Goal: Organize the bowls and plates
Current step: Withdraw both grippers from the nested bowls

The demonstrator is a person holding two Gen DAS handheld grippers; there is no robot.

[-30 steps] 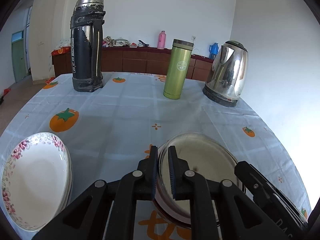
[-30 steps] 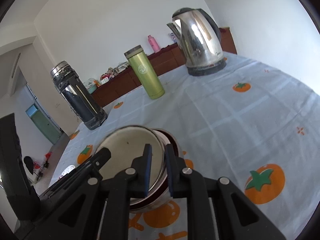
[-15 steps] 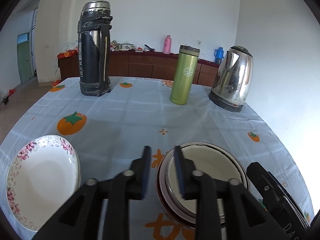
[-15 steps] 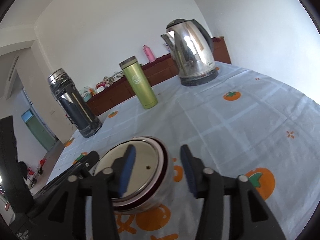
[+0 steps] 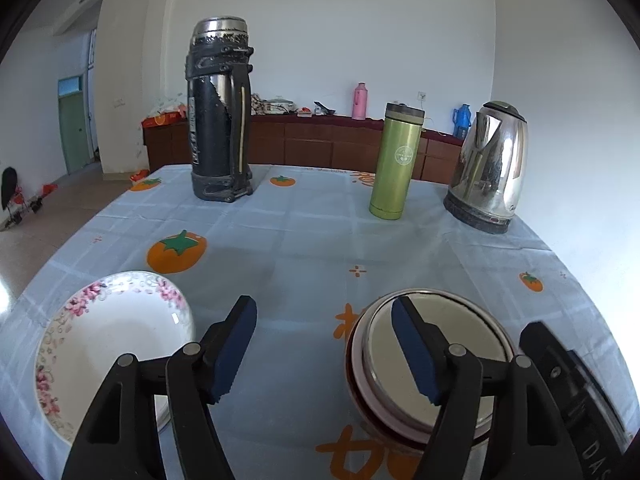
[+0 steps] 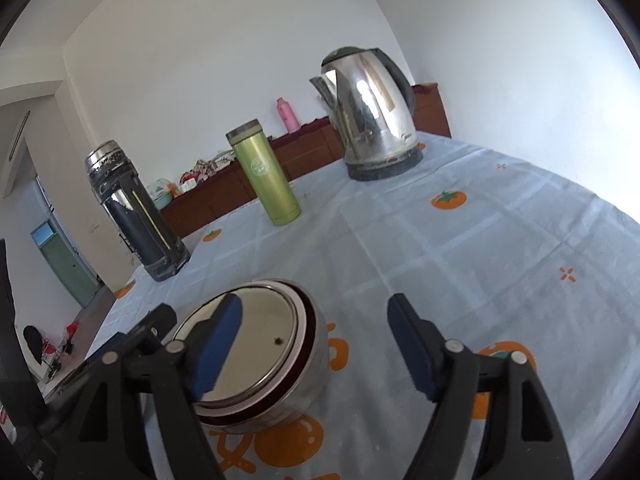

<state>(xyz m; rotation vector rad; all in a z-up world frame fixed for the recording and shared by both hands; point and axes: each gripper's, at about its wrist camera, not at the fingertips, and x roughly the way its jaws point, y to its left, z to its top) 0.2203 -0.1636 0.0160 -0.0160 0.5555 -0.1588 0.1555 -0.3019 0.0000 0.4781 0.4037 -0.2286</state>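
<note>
Both grippers have just been opening, off the rim of the stacked metal bowls point(image 5: 430, 364). Left gripper point(image 5: 324, 334): tilted down, jaws apart, right pad over the bowls' left rim, not pressing. Right gripper point(image 6: 314, 330): tilted down, jaws apart, straddling the right rim. Bowls rest on tablecloth point(image 5: 304, 240); flowered plates point(image 5: 108, 344) to their left. Green flask point(image 5: 396, 160): round emblem, unreadable.

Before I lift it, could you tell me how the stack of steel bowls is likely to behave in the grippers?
The stack of steel bowls looks rigid, with thin, shiny rims, so pads may slip. The nested bowls sit loosely and slightly tilted, so they could shift or separate when lifted. Probably light, being thin metal.
</note>
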